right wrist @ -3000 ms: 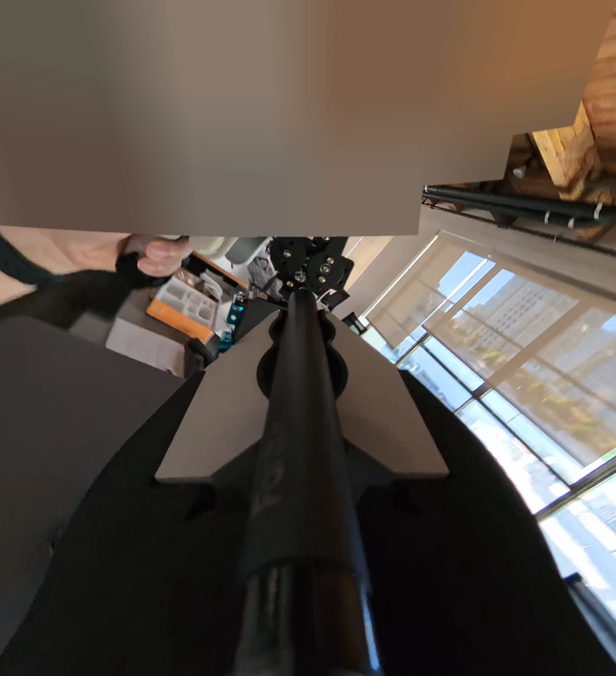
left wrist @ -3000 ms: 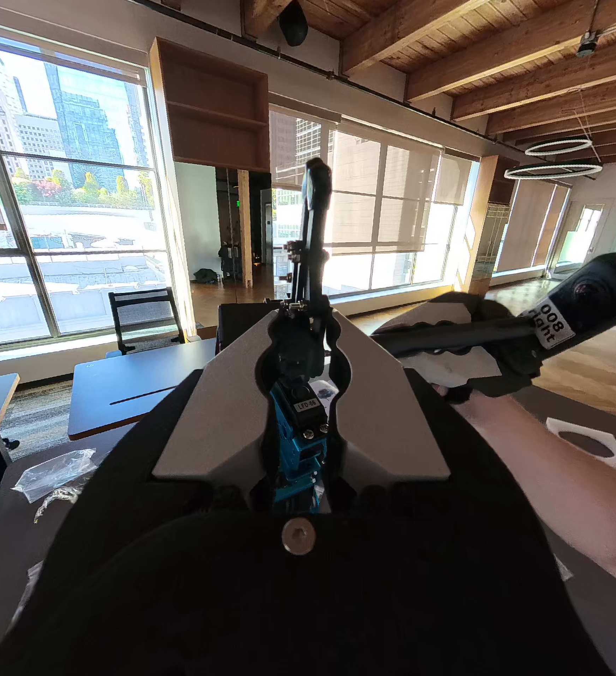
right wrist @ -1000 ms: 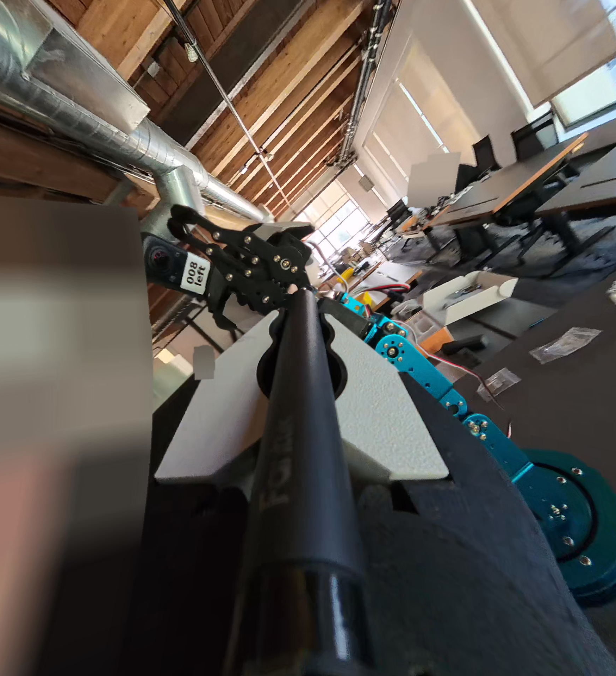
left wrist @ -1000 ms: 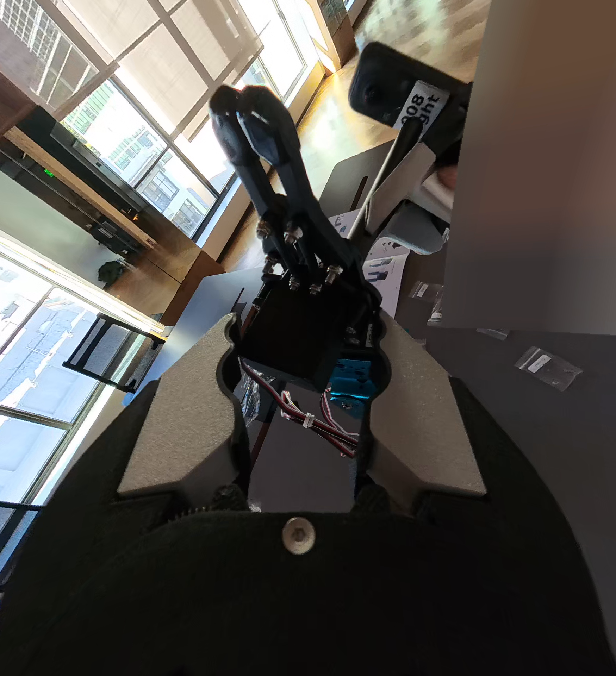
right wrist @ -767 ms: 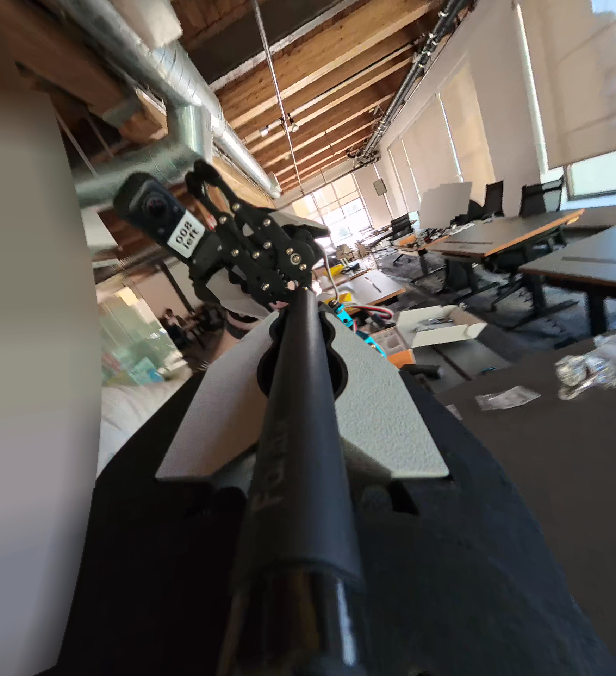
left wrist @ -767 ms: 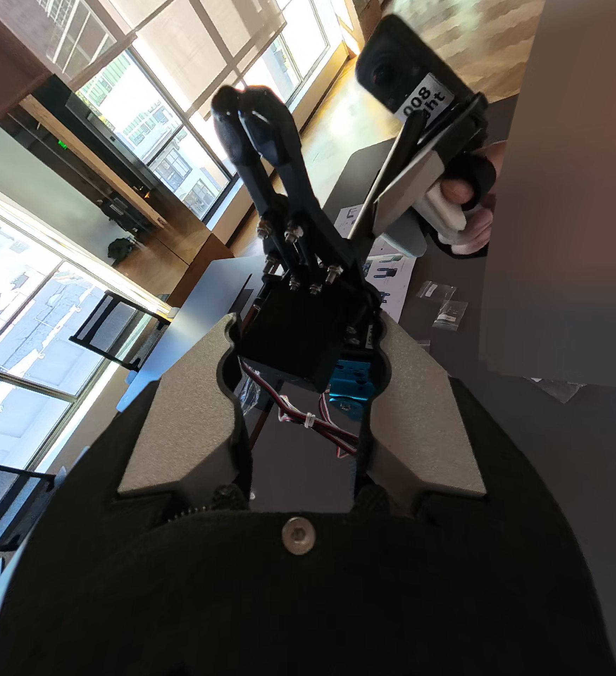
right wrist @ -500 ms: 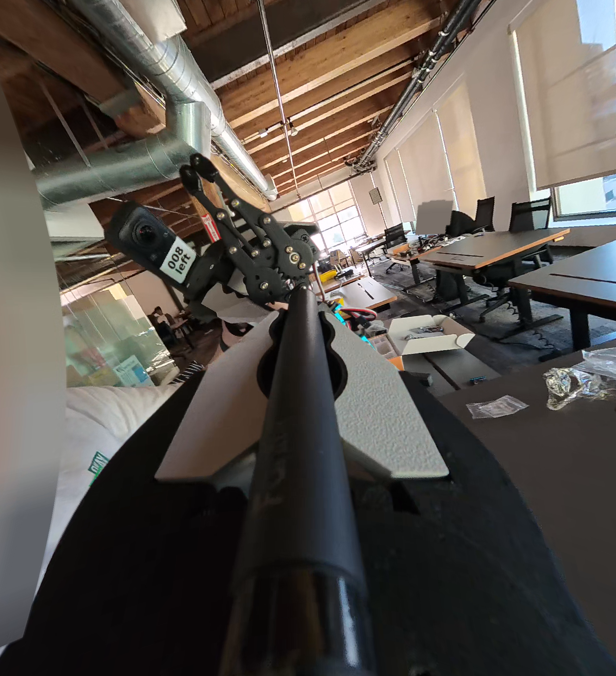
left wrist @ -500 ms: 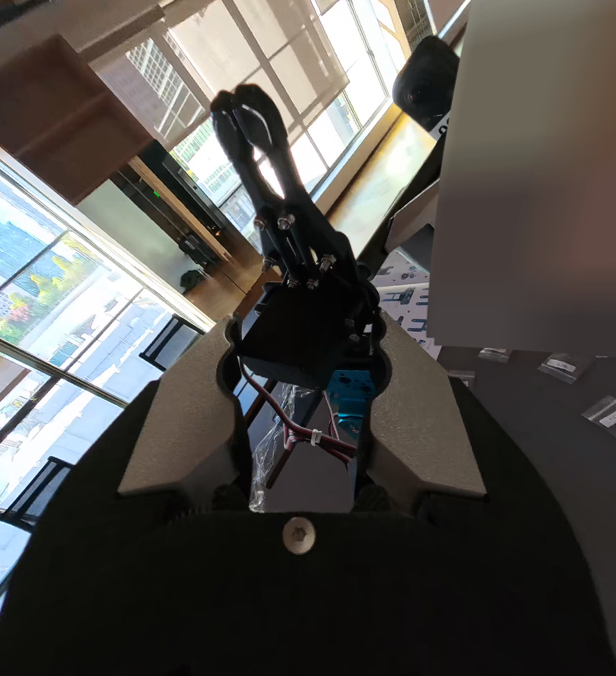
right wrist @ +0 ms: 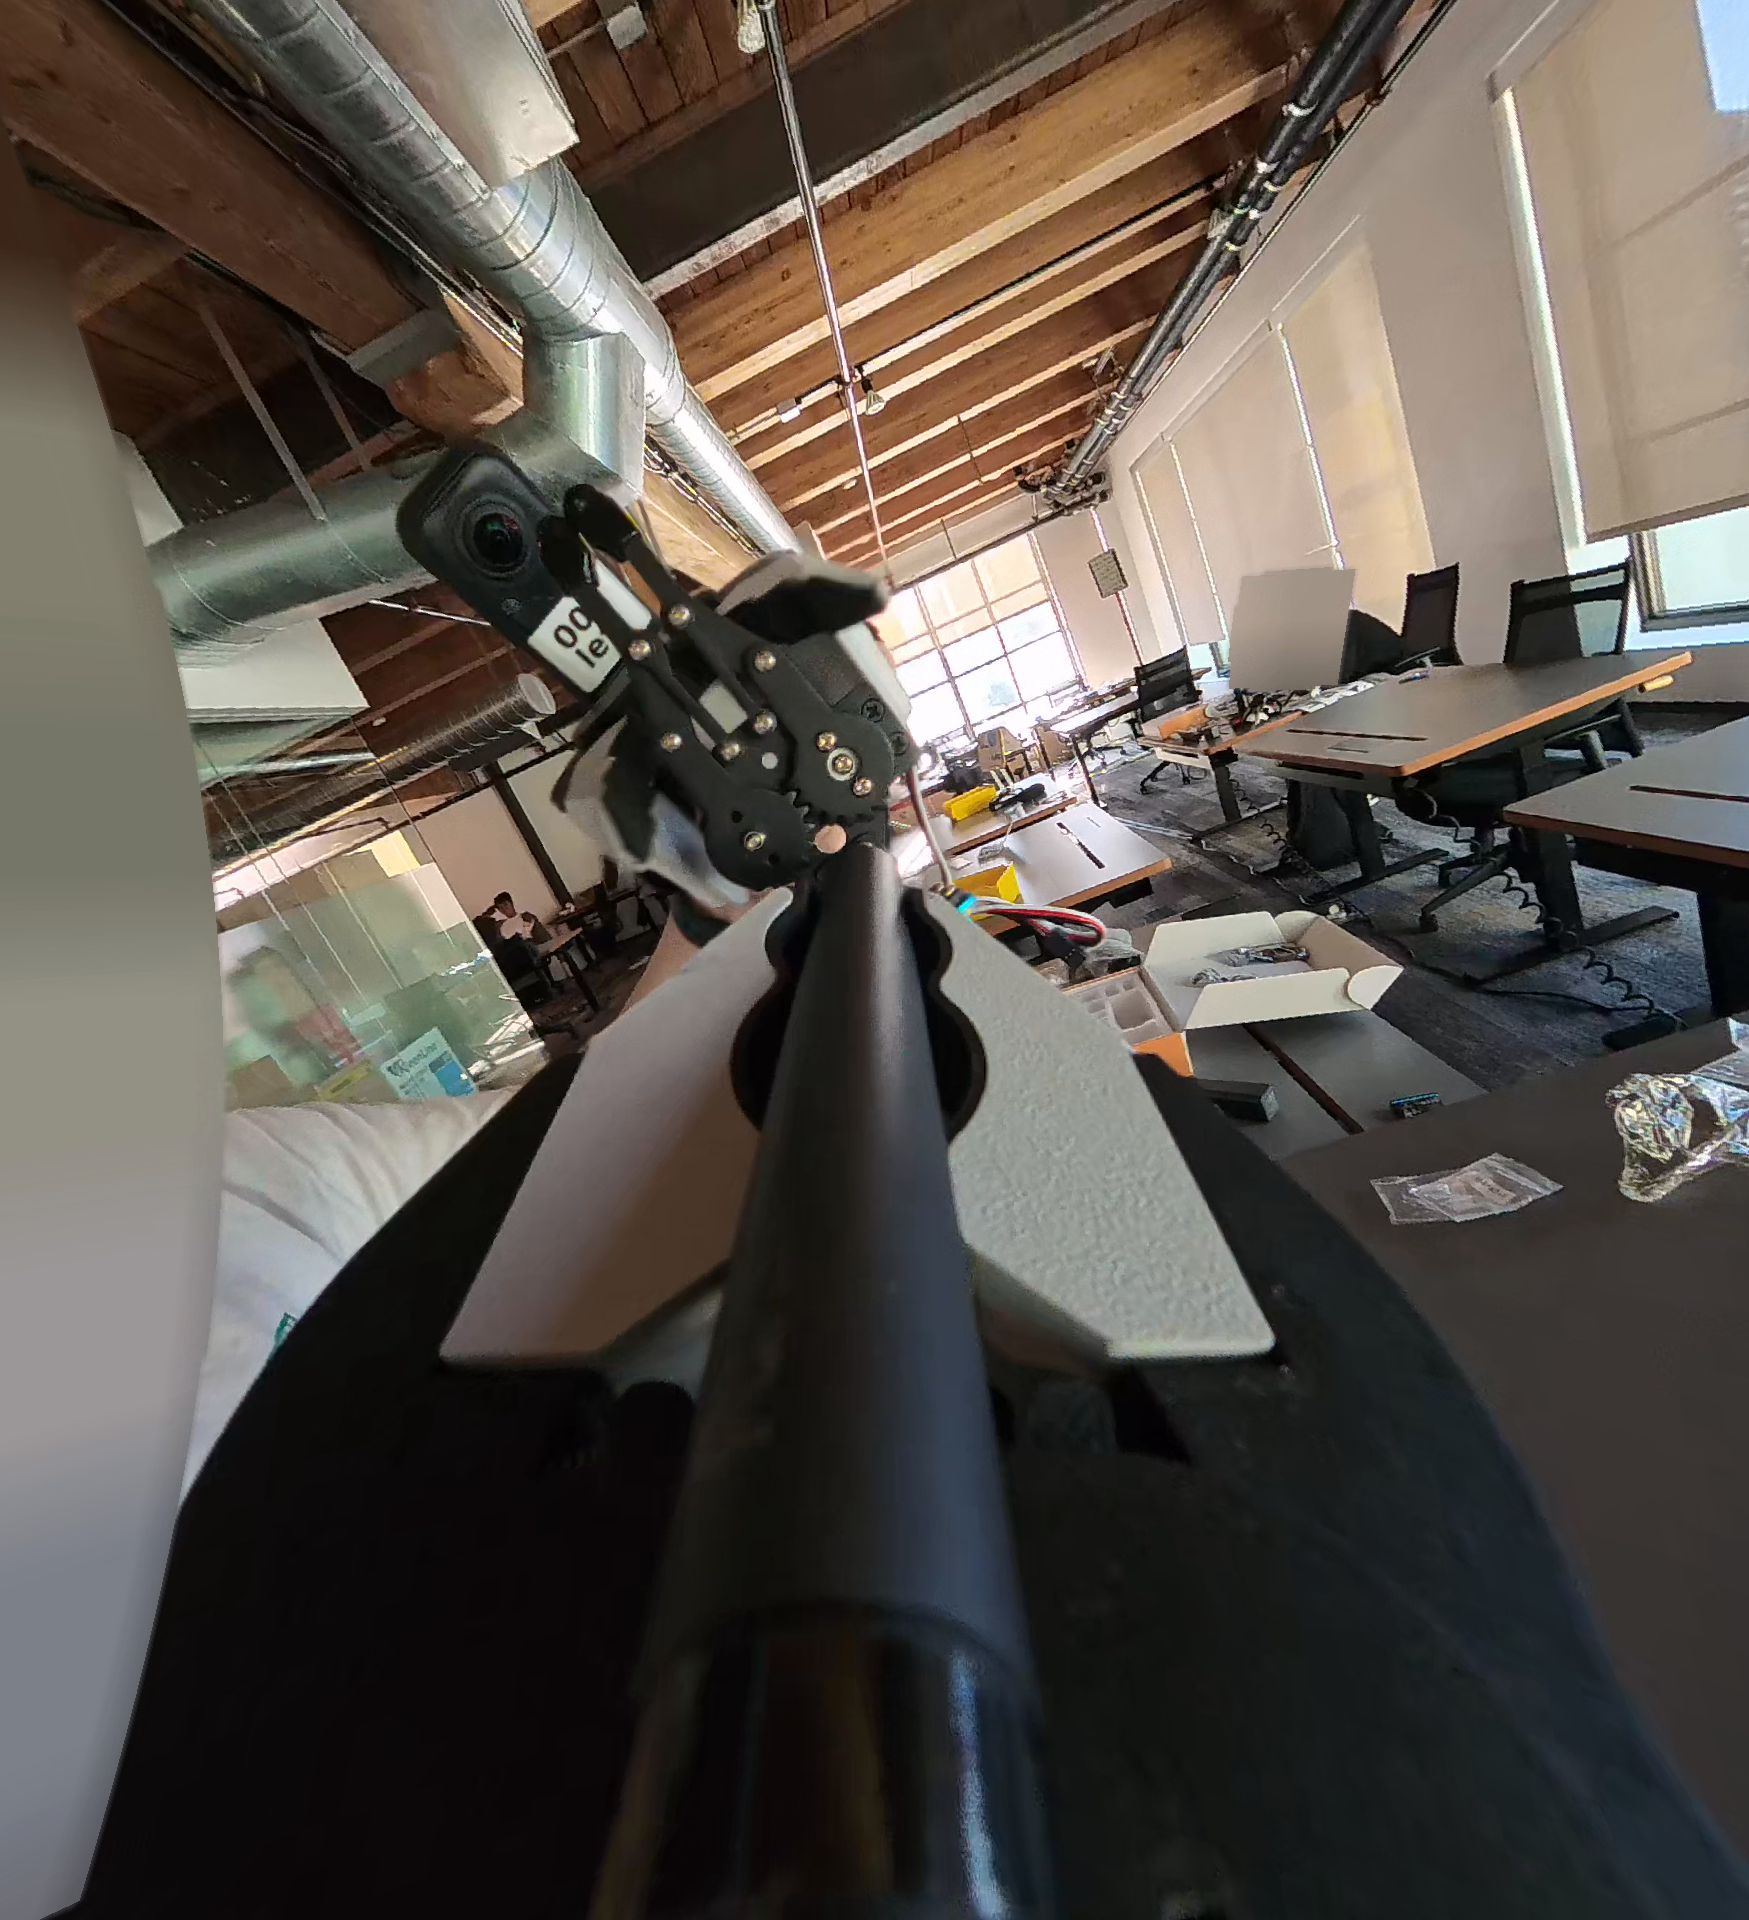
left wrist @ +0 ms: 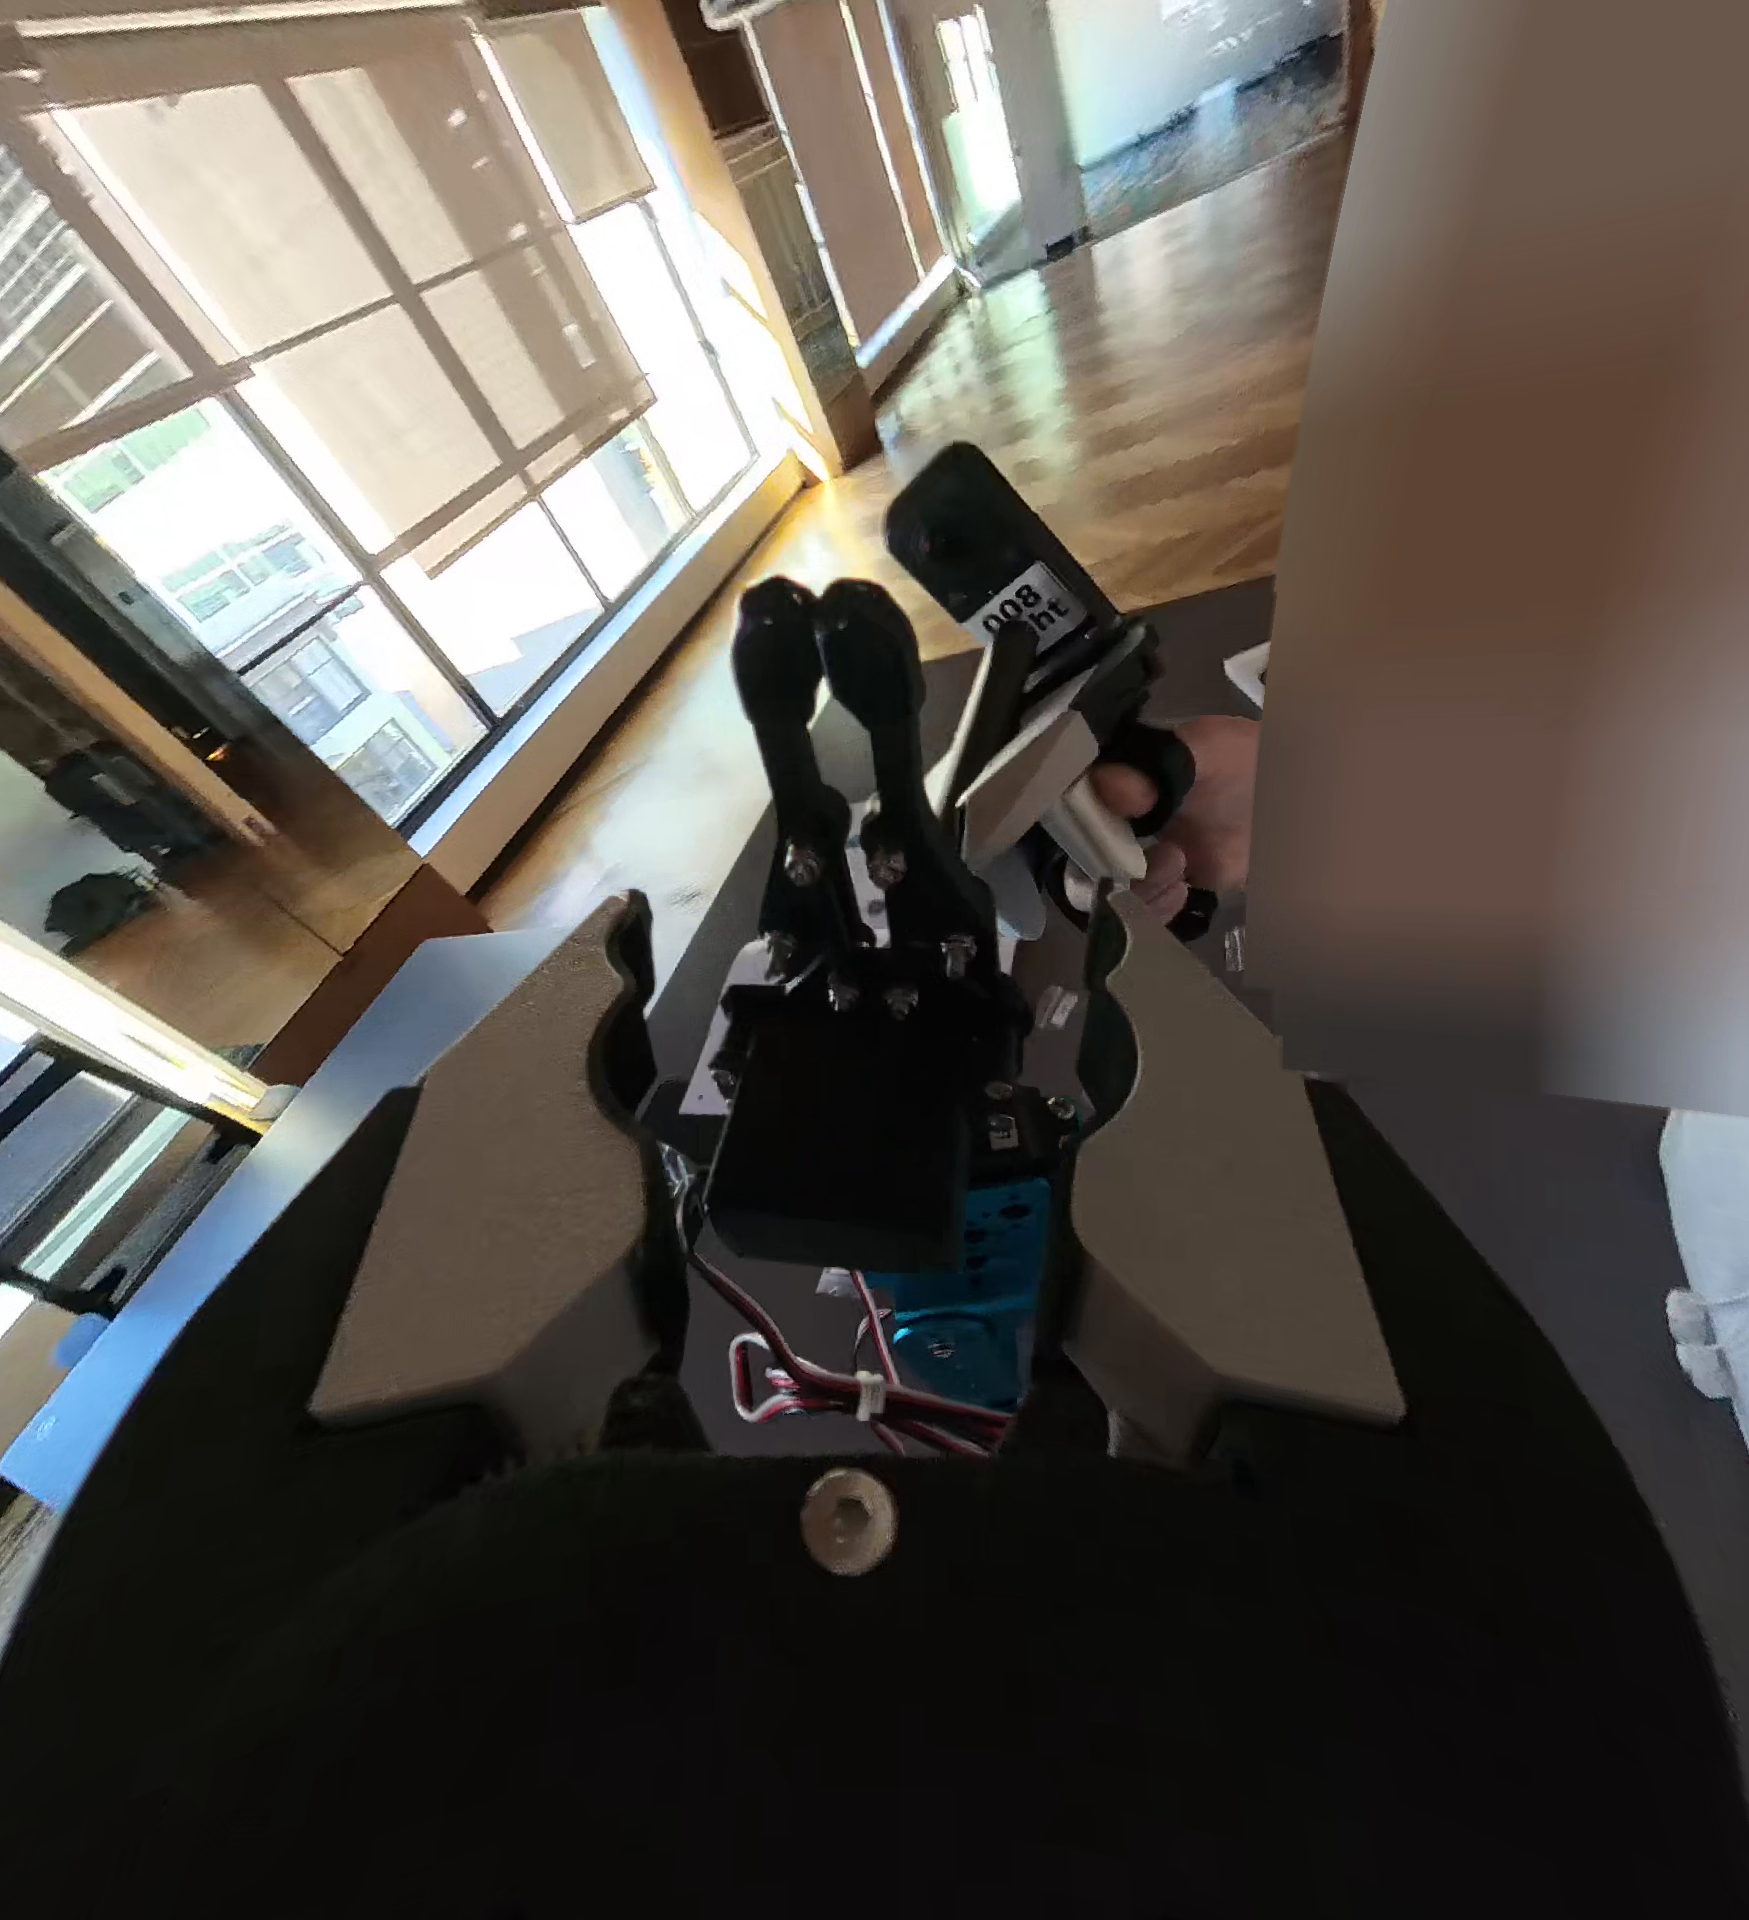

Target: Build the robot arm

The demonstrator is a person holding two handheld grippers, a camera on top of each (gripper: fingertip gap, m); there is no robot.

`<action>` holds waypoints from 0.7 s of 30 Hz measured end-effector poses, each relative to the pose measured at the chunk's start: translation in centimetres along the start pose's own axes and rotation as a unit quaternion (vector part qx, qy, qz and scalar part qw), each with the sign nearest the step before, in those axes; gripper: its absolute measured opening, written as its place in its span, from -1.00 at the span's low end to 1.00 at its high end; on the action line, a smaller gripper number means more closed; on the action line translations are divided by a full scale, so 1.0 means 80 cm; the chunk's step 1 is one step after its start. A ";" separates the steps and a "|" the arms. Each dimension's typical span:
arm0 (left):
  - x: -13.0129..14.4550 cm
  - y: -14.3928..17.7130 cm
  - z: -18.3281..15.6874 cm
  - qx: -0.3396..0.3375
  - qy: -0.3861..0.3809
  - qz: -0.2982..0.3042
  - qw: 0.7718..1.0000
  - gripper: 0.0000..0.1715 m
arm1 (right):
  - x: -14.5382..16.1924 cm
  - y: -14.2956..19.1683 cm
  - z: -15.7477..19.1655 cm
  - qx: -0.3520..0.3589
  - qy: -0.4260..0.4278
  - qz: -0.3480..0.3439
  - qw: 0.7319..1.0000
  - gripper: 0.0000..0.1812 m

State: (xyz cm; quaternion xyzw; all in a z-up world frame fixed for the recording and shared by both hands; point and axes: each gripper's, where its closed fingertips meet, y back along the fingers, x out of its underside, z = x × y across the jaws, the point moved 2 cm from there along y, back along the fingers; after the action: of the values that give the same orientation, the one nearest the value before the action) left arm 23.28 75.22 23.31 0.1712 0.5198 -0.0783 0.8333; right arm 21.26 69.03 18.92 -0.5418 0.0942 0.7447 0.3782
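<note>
Black plastic fills the middle of the left wrist view: the pincer head of a little robot arm (left wrist: 849, 1091) stands upright between the fingers of my left claw (left wrist: 875, 1091). Its two pincers are pressed together and point to the upper middle of the frame. My fingers sit close on either side of its black block and the blue part (left wrist: 974, 1299) under it. I cannot tell whether the pads actually press on it or only bracket it. Red and white wires (left wrist: 849, 1392) loop just below.

My right claw (right wrist: 854, 966) is closed around a black rod (right wrist: 849, 1195), which runs up the centre of its own view. The rod's far tip meets the geared plate of the pincer head at about the middle of the frame; whether it is seated in a screw I cannot say.

Only the right view shows that contact, plus the dark table (right wrist: 1576, 1351) at lower right with a small plastic bag (right wrist: 1462, 1184) and crumpled wrap (right wrist: 1701, 1122). Only the left view shows the wires, the blue part and the hand (left wrist: 1202, 790) on the right claw's grip.
</note>
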 end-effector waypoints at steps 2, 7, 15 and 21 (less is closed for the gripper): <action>0.007 -0.005 -0.001 0.014 -0.042 0.023 0.999 -0.42 | -0.001 0.000 -0.002 -0.002 -0.010 -0.001 1.000 -0.82; 0.004 -0.007 -0.006 -0.004 -0.117 0.035 0.993 -0.44 | -0.003 0.000 -0.005 -0.008 -0.021 -0.007 1.000 -0.82; 0.004 -0.009 -0.014 -0.001 -0.124 0.043 0.991 -0.45 | -0.006 0.000 -0.005 -0.015 -0.019 -0.003 1.000 -0.83; 0.004 -0.007 -0.003 -0.013 -0.052 0.044 0.998 -0.47 | 0.000 -0.001 -0.010 -0.026 0.008 -0.007 1.000 -0.81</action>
State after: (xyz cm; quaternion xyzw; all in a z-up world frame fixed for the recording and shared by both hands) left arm 23.04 74.79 22.84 0.1789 0.4688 -0.0439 0.8639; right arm 21.88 68.67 18.64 -0.5577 0.0741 0.7402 0.3682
